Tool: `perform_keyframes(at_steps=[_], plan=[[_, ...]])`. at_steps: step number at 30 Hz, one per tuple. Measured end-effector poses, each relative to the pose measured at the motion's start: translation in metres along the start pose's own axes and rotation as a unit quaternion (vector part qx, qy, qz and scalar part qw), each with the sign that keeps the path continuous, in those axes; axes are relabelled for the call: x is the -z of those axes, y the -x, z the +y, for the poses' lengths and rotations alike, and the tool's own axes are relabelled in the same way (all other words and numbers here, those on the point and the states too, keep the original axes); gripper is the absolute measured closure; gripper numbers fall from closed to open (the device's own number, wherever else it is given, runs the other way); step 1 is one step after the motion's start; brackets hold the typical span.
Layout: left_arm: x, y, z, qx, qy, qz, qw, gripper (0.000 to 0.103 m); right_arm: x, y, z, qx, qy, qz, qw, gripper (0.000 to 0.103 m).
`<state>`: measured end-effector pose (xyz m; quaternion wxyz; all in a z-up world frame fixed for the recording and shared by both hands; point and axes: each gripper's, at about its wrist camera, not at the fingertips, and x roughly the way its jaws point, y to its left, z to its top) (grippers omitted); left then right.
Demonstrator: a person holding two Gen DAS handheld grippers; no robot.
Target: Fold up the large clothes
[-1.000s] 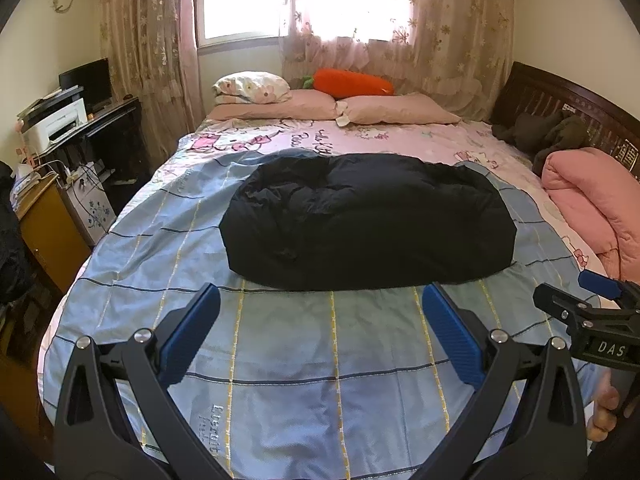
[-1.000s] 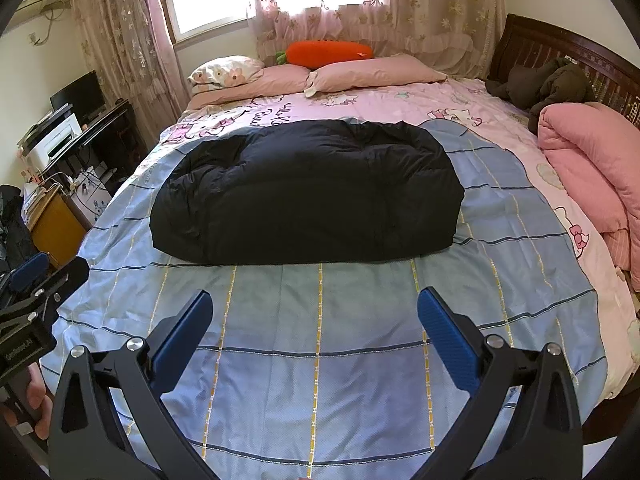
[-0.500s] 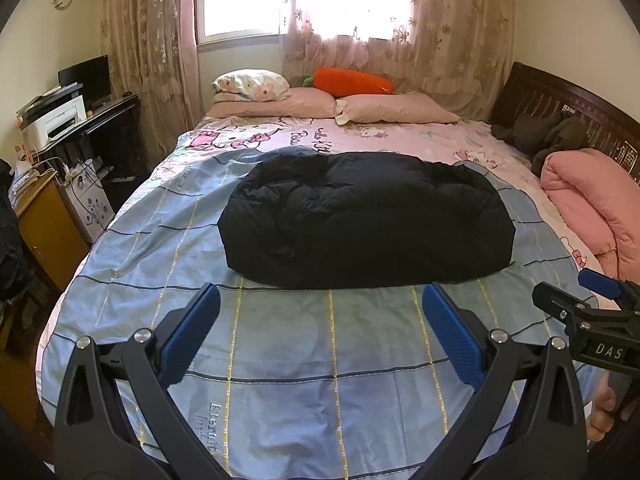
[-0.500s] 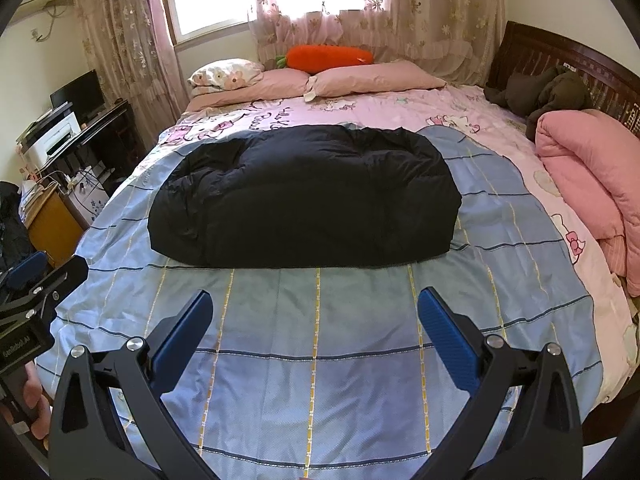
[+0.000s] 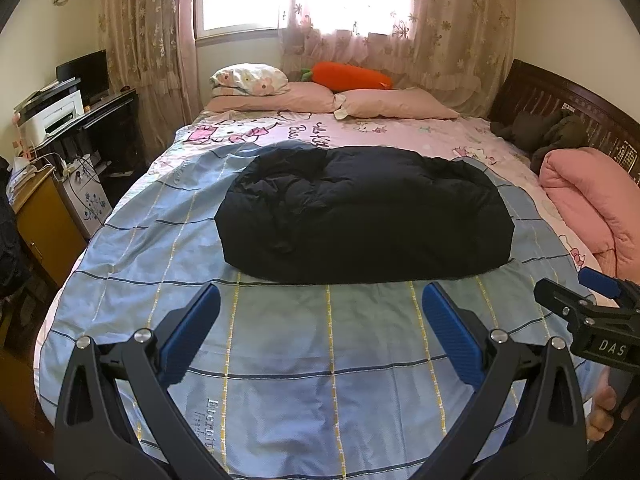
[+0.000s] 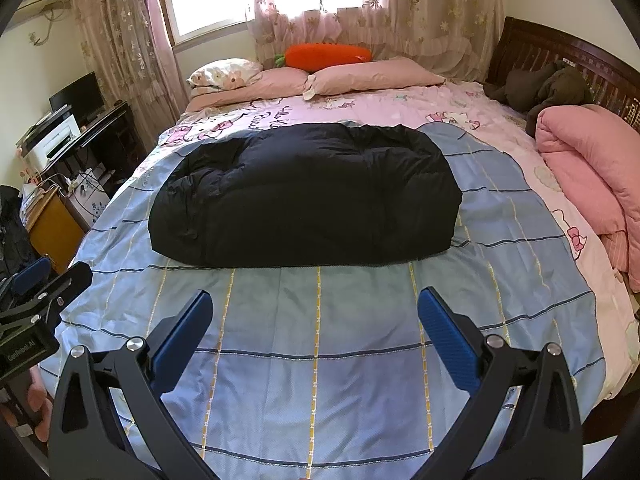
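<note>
— Left wrist view first: what is sitting at the far left of the room?

— A dark desk (image 5: 108, 120) is standing against the wall, with a white printer (image 5: 52, 114) and a black monitor (image 5: 86, 74) on it. A yellow wooden cabinet (image 5: 44, 224) is standing nearer, just beside the bed.

— And moving across?

— A blue checked sheet (image 5: 320, 352) is lying over the near half of the bed, and the black padded garment (image 5: 360, 216) is resting on it as one puffy bundle, roughly centred. Behind it, pink pillows (image 5: 340, 102) are lining the window side, with an orange carrot-shaped cushion (image 5: 352, 76) lying on top of them.

— Is the left gripper (image 5: 320, 336) holding anything?

— No. Its blue-padded fingers (image 5: 192, 332) are standing spread wide above the sheet, short of the garment and gripping nothing.

— And further right?

— A rolled pink quilt (image 5: 592, 200) is lying along the bed's right edge, near the dark wooden headboard (image 5: 560, 96). Some dark clothing (image 5: 548, 132) is heaped behind the quilt.

— Right wrist view: what is the right gripper (image 6: 316, 332) doing?

— Much the same: it is hovering over the sheet with its fingers (image 6: 448, 336) spread apart, nothing between them, and the garment is lying well ahead of the tips.
</note>
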<state>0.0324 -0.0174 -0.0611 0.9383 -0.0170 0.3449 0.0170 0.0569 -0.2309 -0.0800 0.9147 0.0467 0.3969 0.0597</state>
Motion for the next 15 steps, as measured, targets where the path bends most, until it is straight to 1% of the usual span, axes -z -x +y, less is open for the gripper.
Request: perform_keyframes(at_steps=[7,12,15], plan=[[0.0009,-0.0007,-0.0035,0.003,-0.005,0.002,1.0000,0.002,0.0003,0.0005,-0.0008,-0.003,0.003,0.000,1.000,0.001],[-0.0002,-0.0062,0.0011,0.011,0.007,0.015,0.9998,0.002,0.0008,-0.0011,-0.0010,-0.004,0.006,0.002,1.000,0.001],[-0.0007,-0.0066,0.0021,0.010,0.011,0.016,0.9997,0.002,0.0006,-0.0014,-0.0012,-0.006,0.005,0.002,1.000,0.001]])
